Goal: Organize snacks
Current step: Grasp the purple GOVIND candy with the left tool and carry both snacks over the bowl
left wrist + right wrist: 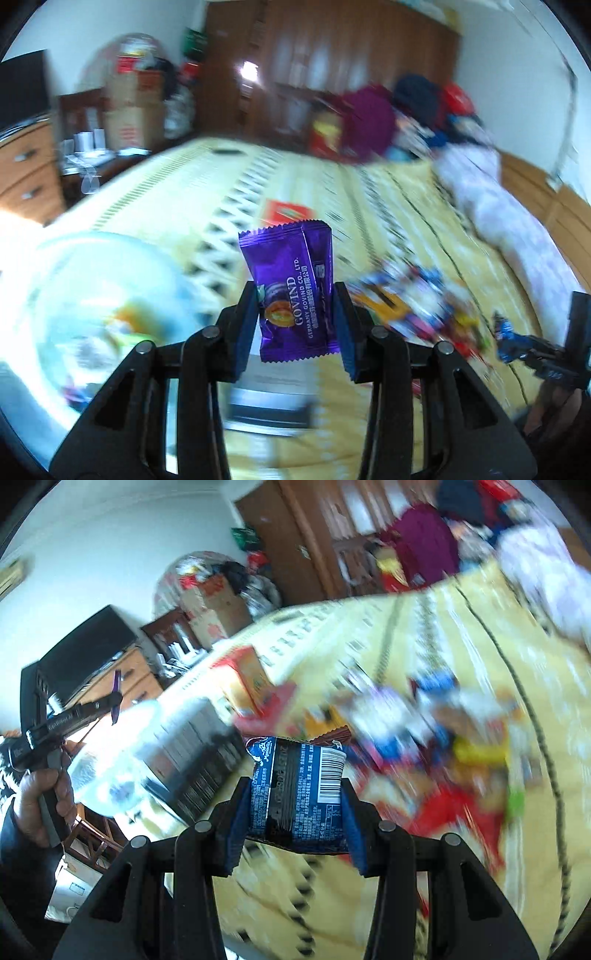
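Left tongs [295,321] found closed on a purple sweet wrapper [291,291], held upright between the blue pads [247,325], clear of the bed. Right tongs [295,823] found closed on a dark blue snack packet [299,794], barcode panel facing the camera, likewise lifted off the bedding. Left tongs also sighted from the right wrist view [115,698], gripped by a hand [44,801], purple wrapper edge-on at the tip.

Below and to the right of both pairs of tongs, loose heap of mixed snacks [424,306] noted on the yellow patterned bedspread [295,177]. Clear round container [92,295] noted at lower left of the left wrist view, some wrapped items apparently already inside; contents too blurred to identify. Red box [286,213] lying flat further up the bed. Pile of clothes [388,122] at the far end, wooden wardrobe [332,55] behind.

Step in hand judged as carry: one item picked by each hand, neither yet deposited. Next move judged to call for bringing each item over its proper container and opening the tongs above the rim; which container suits the blue packet not determinable.

Legible on purple wrapper: "GOVIND" and "GERMANY GOVIND CO., LTD.", plus Chinese characters. Blue packet print too small to read.
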A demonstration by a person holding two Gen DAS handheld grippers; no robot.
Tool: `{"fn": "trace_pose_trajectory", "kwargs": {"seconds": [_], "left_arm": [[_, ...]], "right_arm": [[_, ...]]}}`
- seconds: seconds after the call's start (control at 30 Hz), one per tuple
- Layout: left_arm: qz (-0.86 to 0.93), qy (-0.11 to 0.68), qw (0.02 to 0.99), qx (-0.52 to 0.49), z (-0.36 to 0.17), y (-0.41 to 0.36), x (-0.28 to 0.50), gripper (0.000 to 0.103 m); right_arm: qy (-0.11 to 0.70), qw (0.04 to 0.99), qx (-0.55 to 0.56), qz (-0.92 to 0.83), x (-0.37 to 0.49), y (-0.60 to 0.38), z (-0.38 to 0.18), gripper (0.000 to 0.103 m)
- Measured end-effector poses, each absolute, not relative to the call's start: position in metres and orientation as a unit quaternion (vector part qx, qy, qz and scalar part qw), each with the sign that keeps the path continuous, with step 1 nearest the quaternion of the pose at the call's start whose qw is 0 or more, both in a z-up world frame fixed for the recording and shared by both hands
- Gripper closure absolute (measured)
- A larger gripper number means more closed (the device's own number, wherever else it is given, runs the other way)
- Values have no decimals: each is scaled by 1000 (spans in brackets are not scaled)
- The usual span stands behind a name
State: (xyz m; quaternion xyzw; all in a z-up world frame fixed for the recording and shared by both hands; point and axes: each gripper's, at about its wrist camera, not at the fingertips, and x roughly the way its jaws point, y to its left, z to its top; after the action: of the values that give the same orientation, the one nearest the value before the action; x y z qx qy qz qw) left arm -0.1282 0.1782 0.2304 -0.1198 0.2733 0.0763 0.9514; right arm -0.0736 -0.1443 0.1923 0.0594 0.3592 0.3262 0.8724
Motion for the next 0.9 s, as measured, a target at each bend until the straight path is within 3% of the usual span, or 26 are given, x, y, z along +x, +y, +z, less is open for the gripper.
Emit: {"fn": "trace_pose_trajectory", "kwargs": {"seconds": [0.17, 0.47, 0.63, 0.9], "left_arm": [[159, 242, 945, -153, 248, 257, -162, 63], [239, 209, 932, -173, 263, 334, -193, 62], [250, 219, 924, -187, 250, 345, -204, 62], [235, 252, 917, -202, 221, 358, -211, 62]], "right_arm": [[318, 865, 28, 387, -60, -68, 248, 53], [280, 820, 8, 500, -51, 86, 328, 53], [280, 791, 1, 544, -63, 156, 341, 53], [312, 749, -35, 583, -100, 232, 309, 54]]}}
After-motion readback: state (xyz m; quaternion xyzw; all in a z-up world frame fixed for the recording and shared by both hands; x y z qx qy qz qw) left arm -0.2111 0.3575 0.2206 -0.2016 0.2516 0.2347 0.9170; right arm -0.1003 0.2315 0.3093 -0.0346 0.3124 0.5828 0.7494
